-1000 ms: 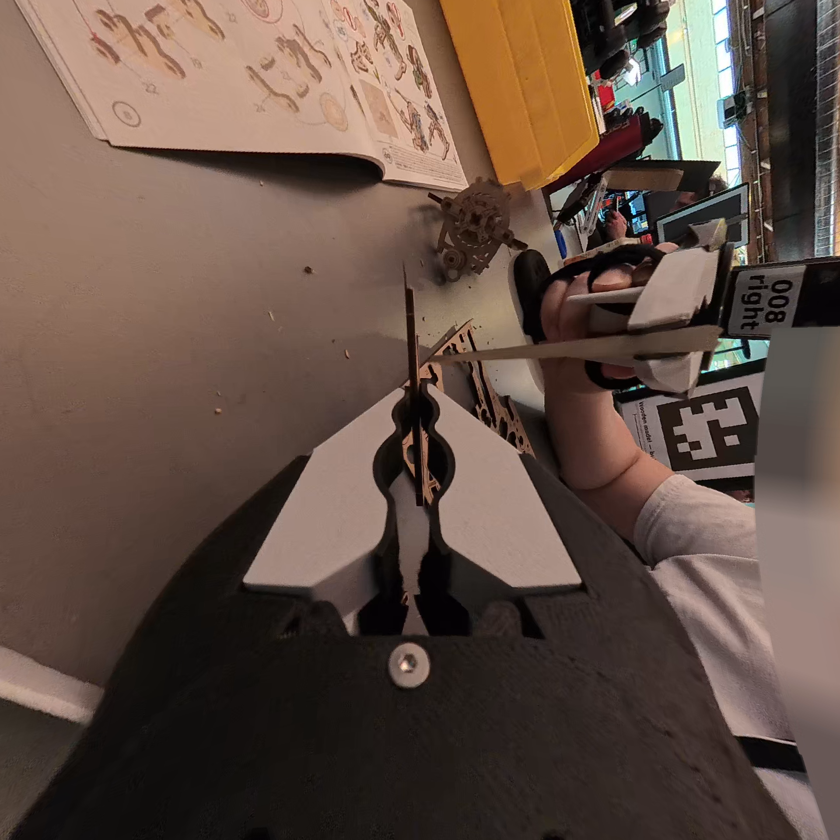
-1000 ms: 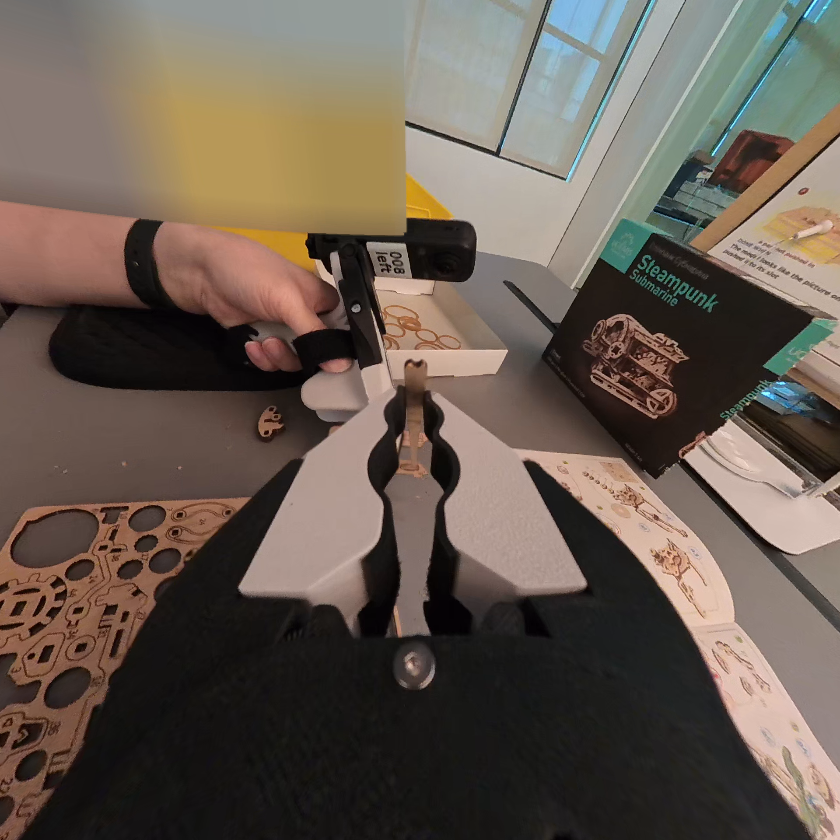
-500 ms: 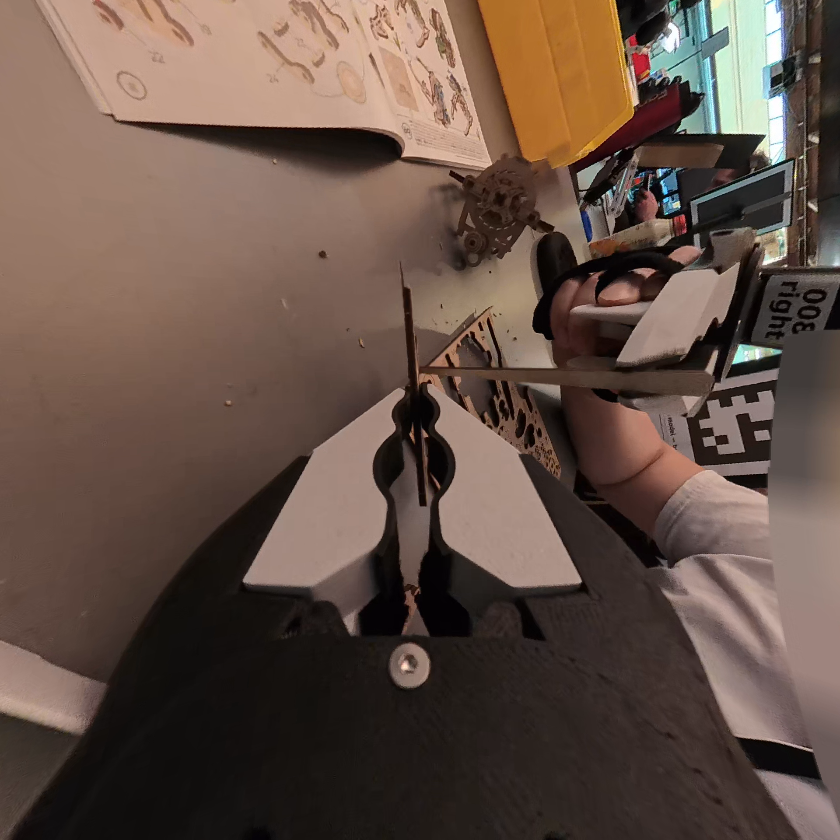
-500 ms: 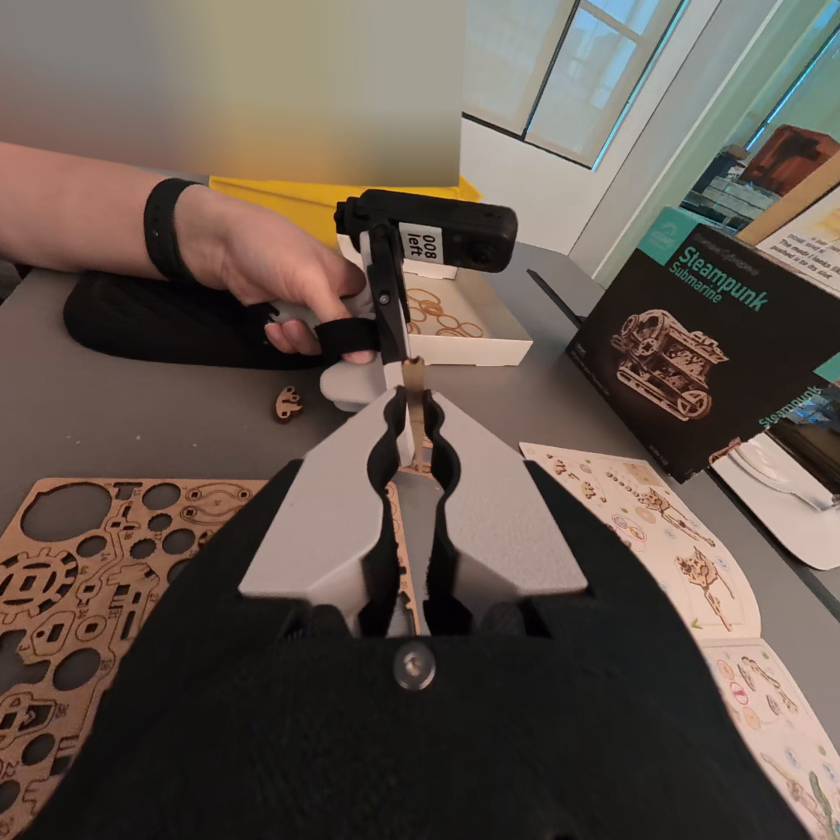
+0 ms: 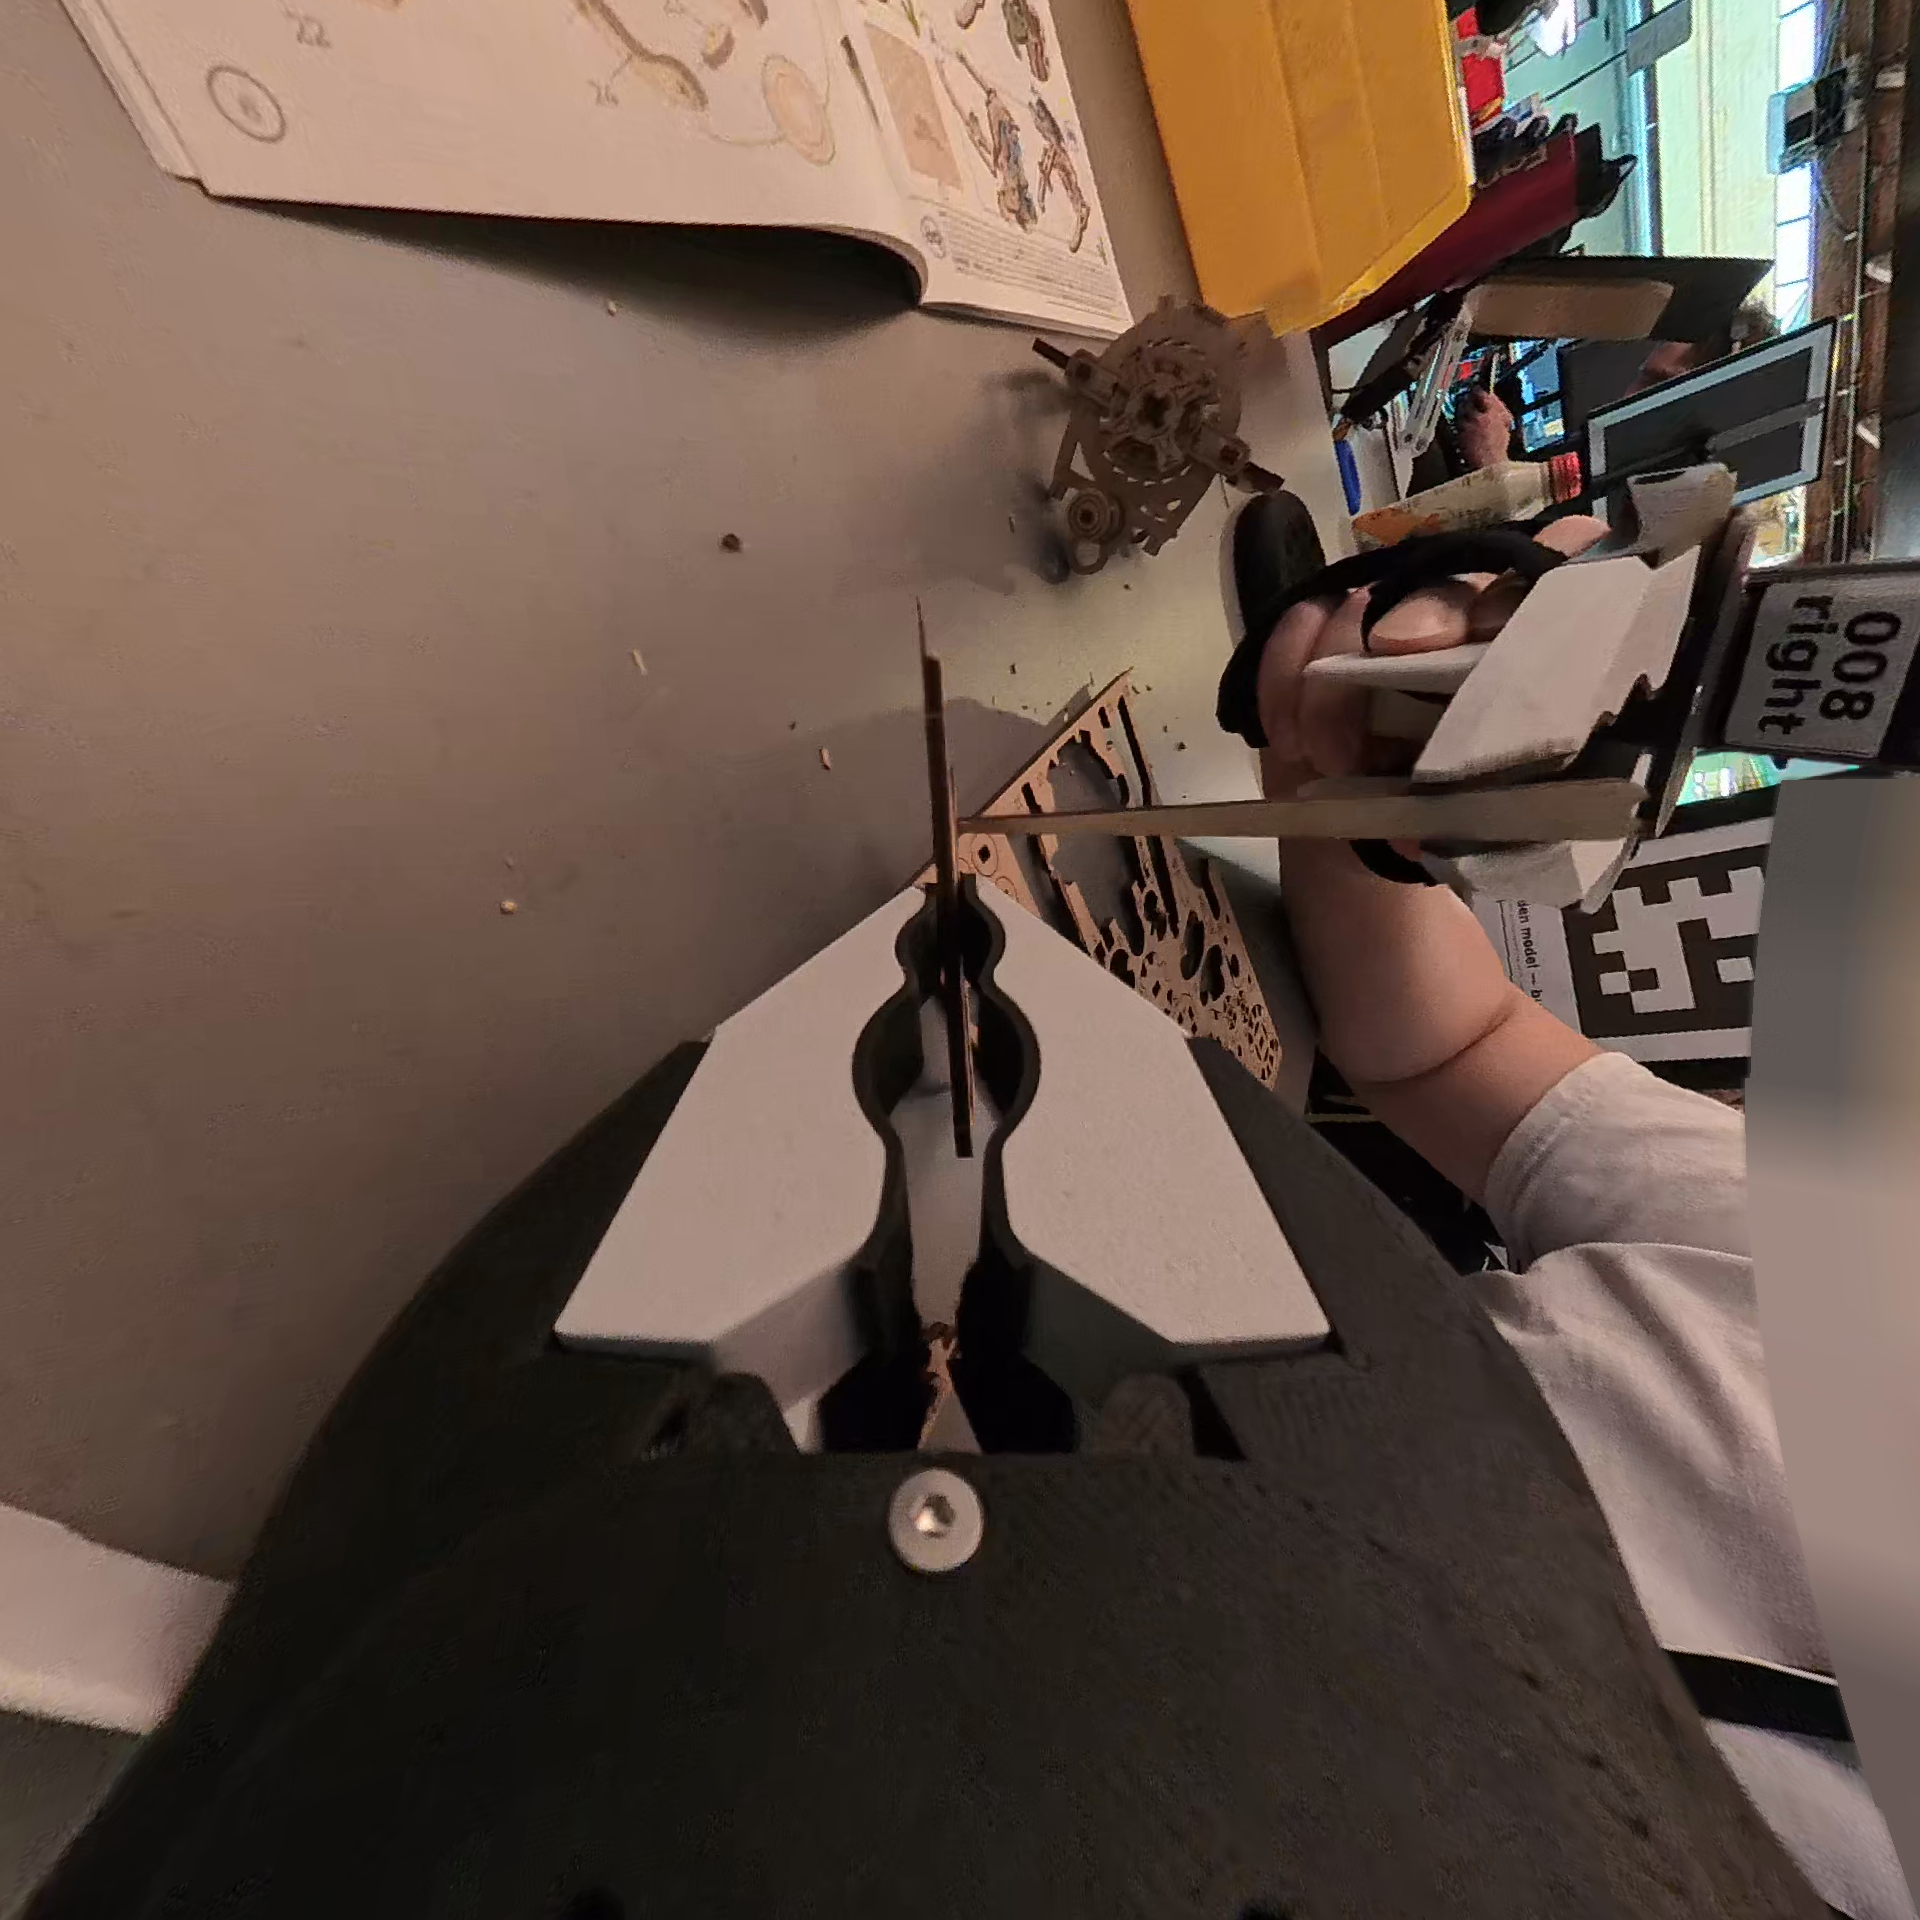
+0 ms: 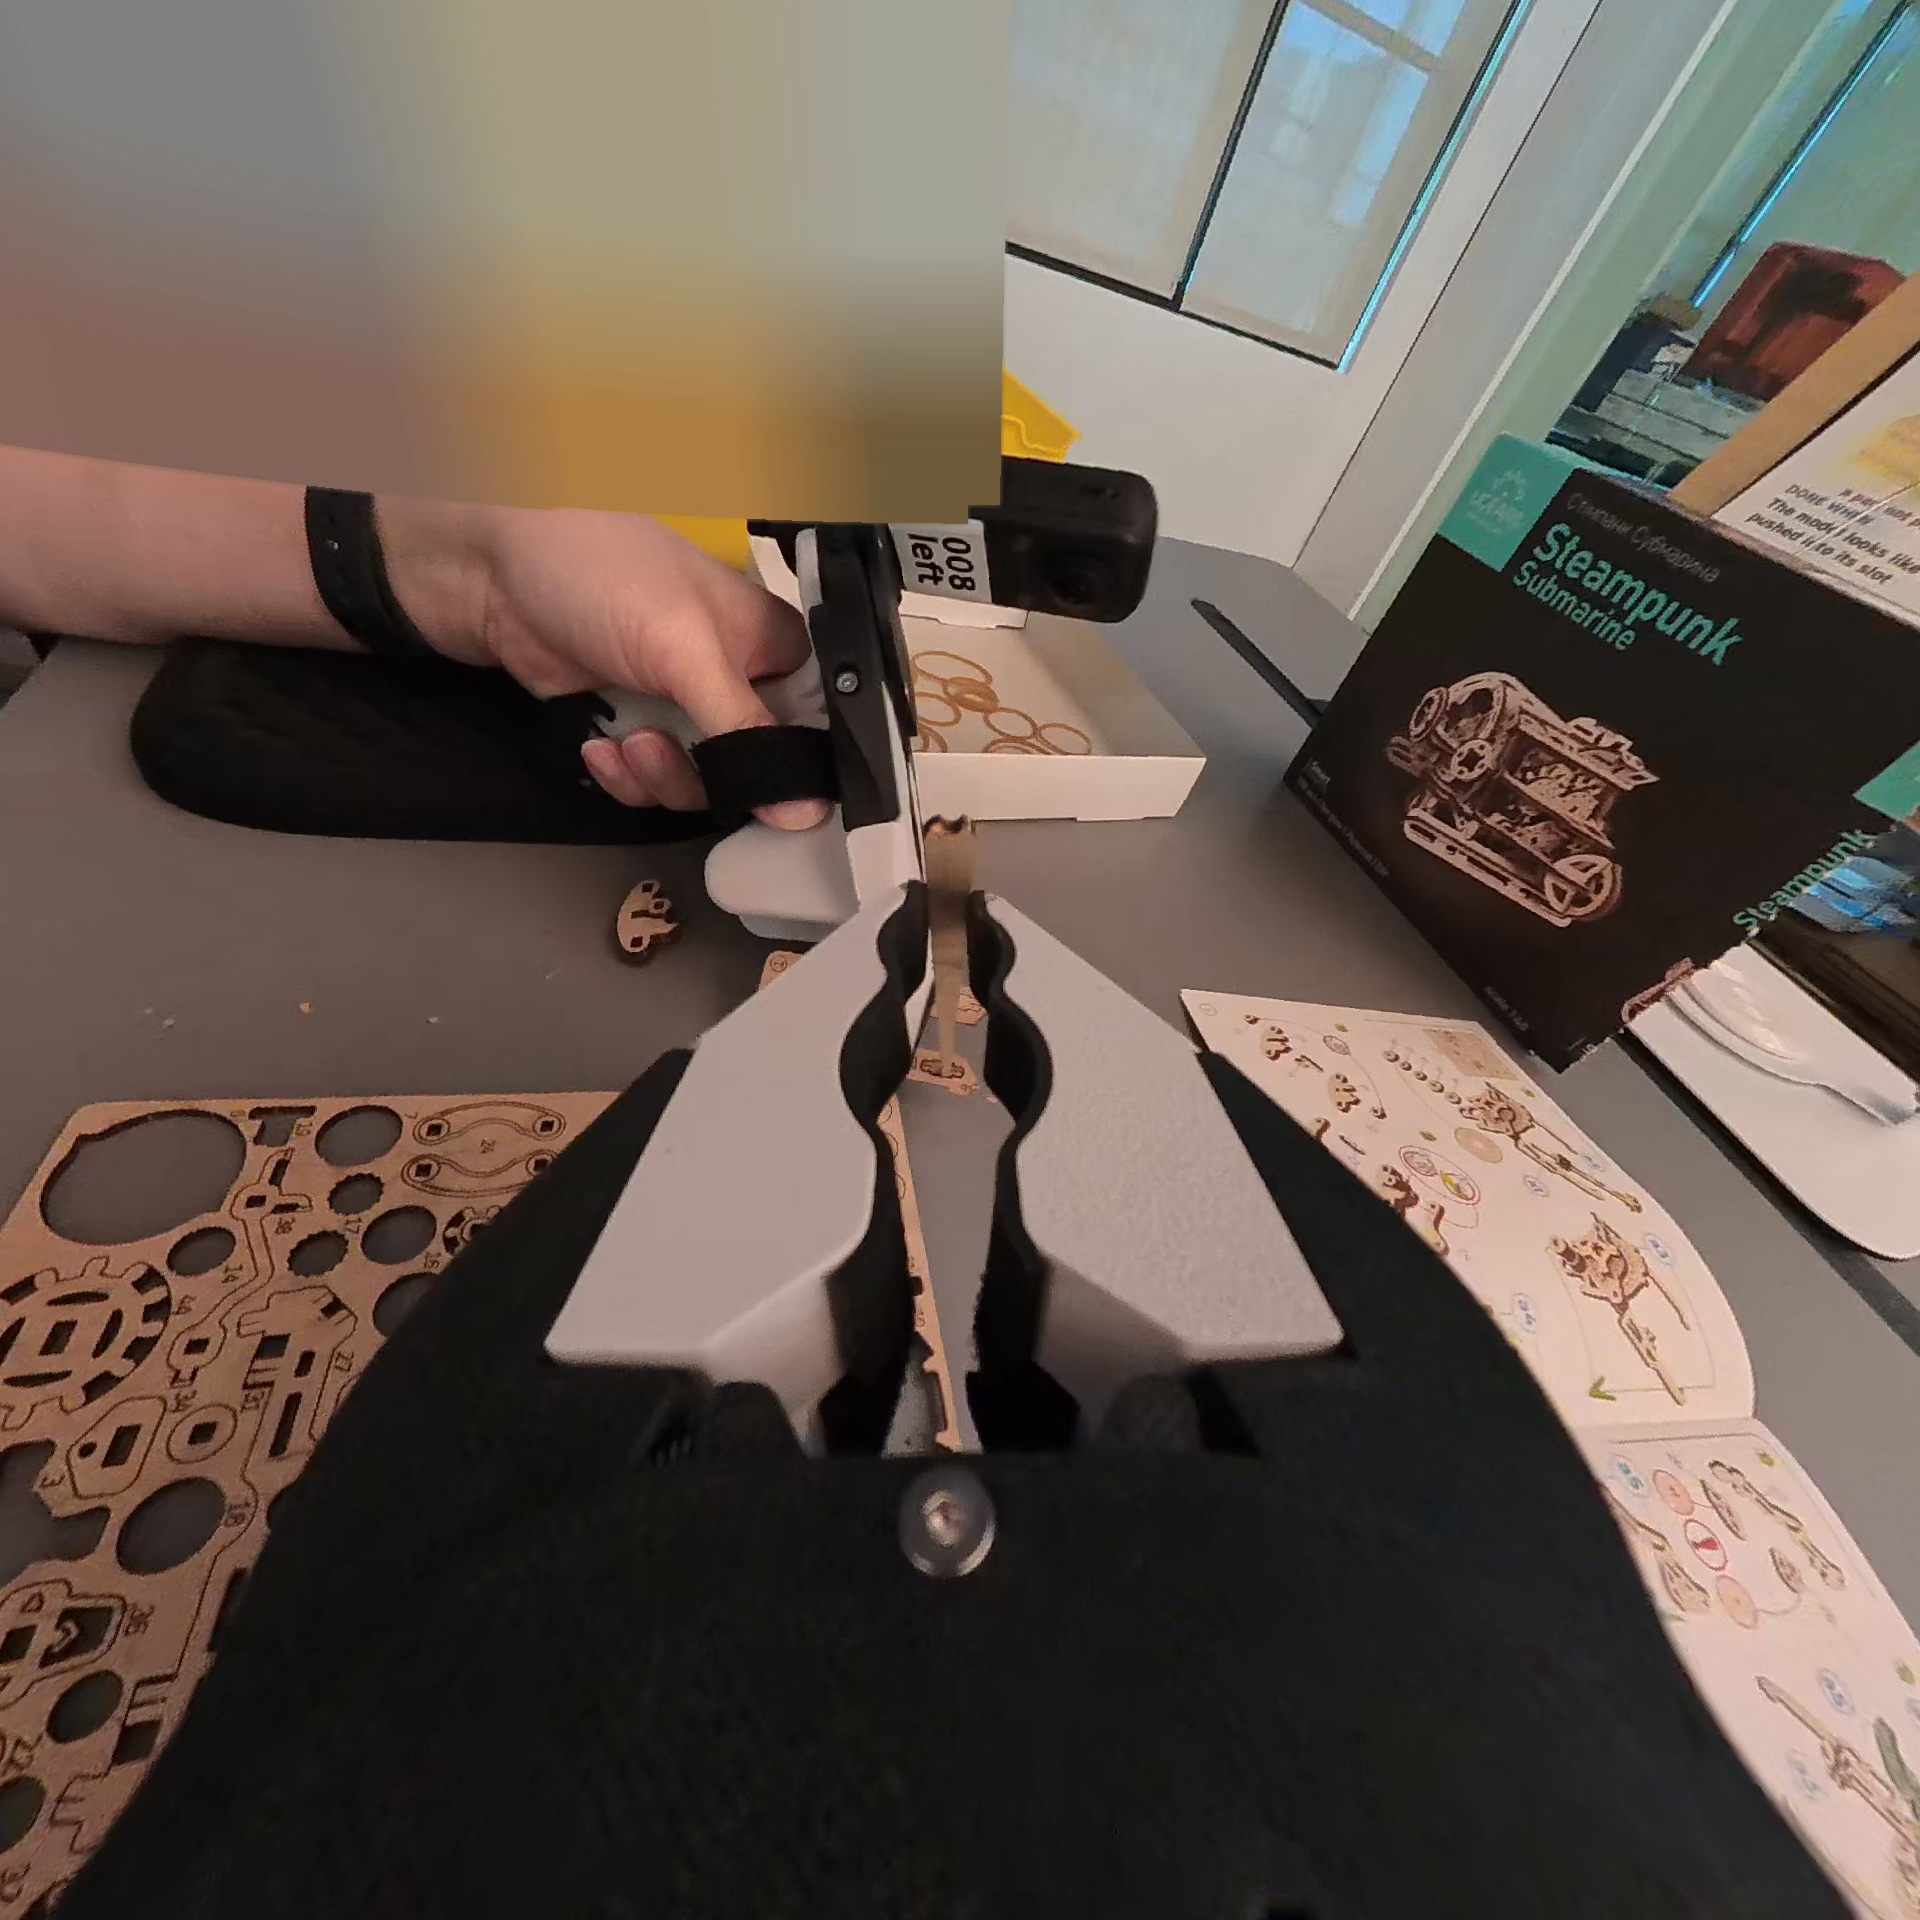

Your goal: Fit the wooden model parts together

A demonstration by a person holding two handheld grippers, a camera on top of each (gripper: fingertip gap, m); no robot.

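In the left wrist view my left gripper (image 5: 948, 906) is shut on a thin flat wooden part (image 5: 935, 748), seen edge-on and pointing away over the grey table (image 5: 364, 675). My right gripper (image 5: 1527, 816) comes in from the right, shut on a long thin wooden strip (image 5: 1247, 818). The strip lies level and its tip touches the side of the flat part just past my left fingertips. In the right wrist view my right gripper (image 6: 951, 906) is shut on the strip (image 6: 948, 862), whose notched end sits against the left gripper (image 6: 831, 878).
A plywood sheet with cut-outs (image 6: 156, 1299) lies at the left, below the grippers (image 5: 1143, 894). An open instruction booklet (image 6: 1507, 1195), a dark product box (image 6: 1590, 758), a white tray of rubber bands (image 6: 1039, 774), a loose wooden piece (image 6: 646, 920), a half-built gear assembly (image 5: 1143, 436) and a yellow bin (image 5: 1299, 135) surround them. The gap from one gripper's tips to the other's is roughly 8 cm. My left tips are roughly 9 cm from the loose wooden piece (image 6: 646, 920).
The two grippers have drawn closer together. The strip has levelled out, with its tip staying against the flat part. Both grippers stay shut.
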